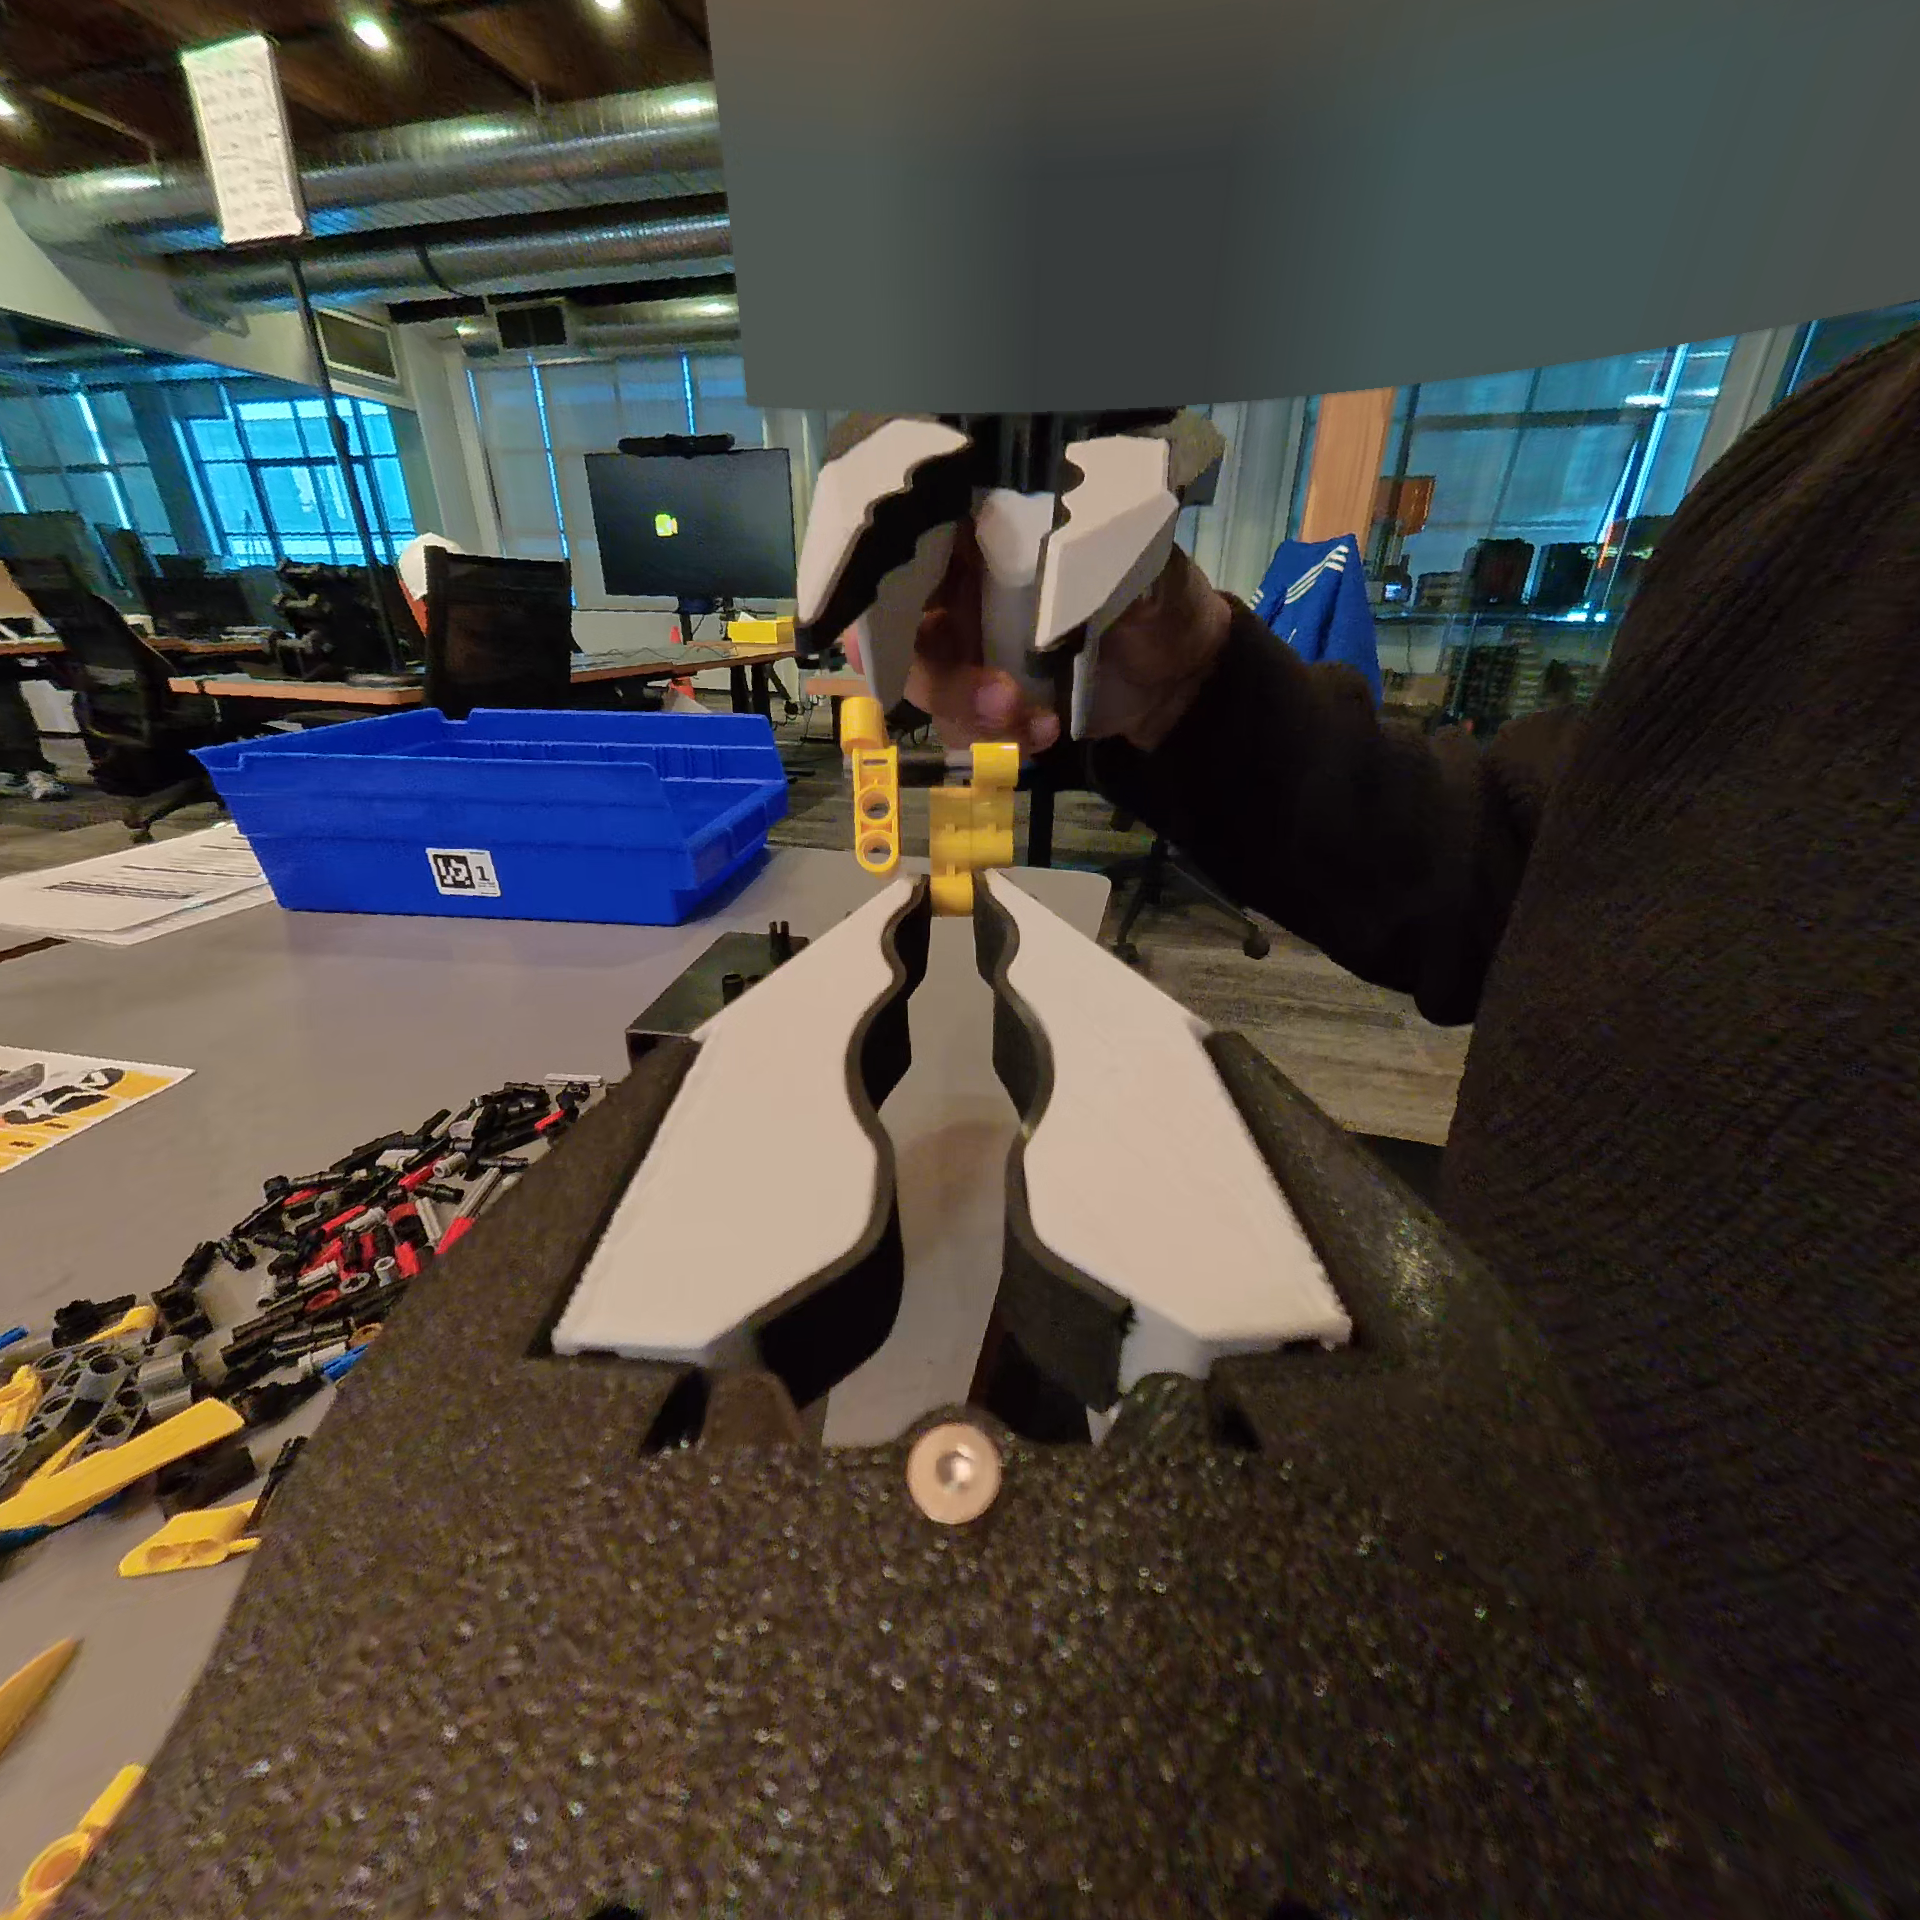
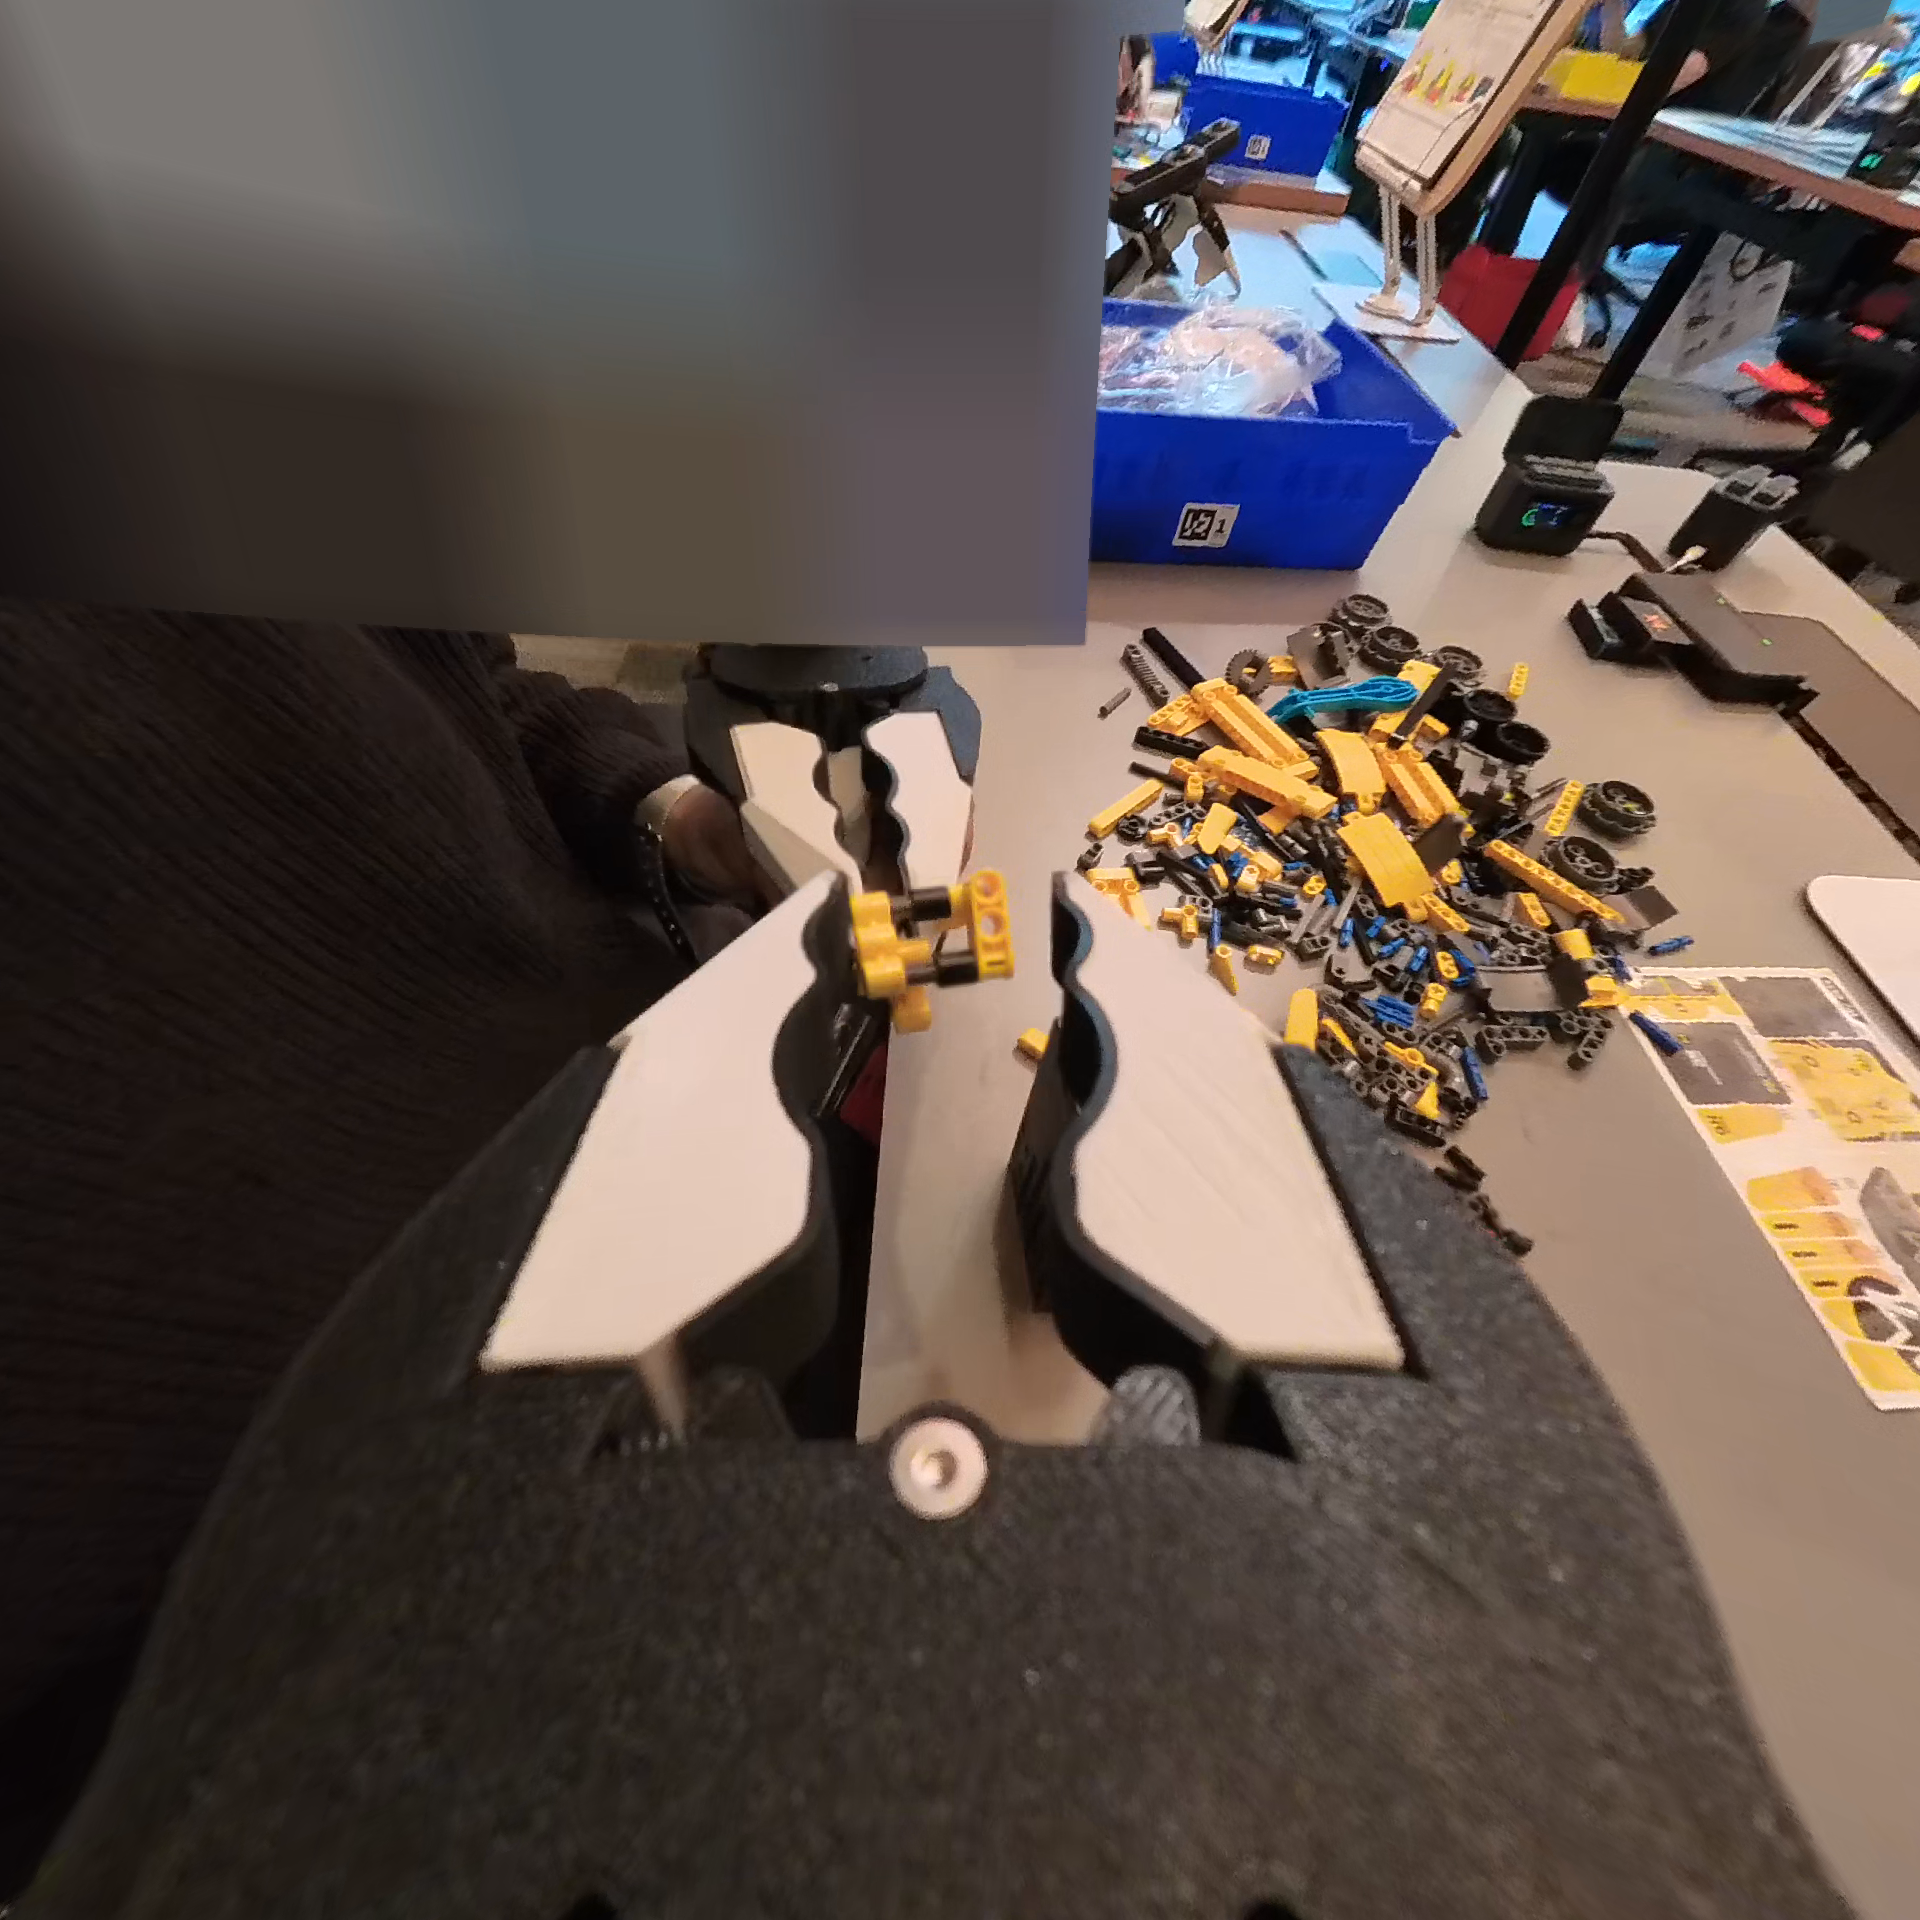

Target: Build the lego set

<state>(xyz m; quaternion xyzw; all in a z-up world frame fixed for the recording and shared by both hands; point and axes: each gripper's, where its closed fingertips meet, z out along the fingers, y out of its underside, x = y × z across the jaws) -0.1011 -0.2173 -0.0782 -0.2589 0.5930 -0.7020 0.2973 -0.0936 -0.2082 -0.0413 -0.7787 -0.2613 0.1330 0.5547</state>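
Grey table (image 2: 1621,1558) in an open office holds the work, with a blue bin (image 1: 499,810) at its far side, a loose pile of yellow and black building pieces (image 2: 1382,862) and a printed instruction sheet (image 2: 1808,1164) near the edge. Above the table, the left gripper (image 1: 951,899) is pressed together on the lower end of a small yellow assembly (image 1: 961,821), pinching it at the fingertips and holding it up in the air. The right gripper (image 2: 940,914) stands spread, one finger touching or just beside the same assembly, the other finger apart from it; it grips nothing. In the left wrist view this gripper hangs just over the assembly from above. To my judgement, the careful way is to keep the left pinch firm and steady, and to bring the right fingers squarely on both sides of the yellow beam before closing, because the small parts can turn or slip from the pins.
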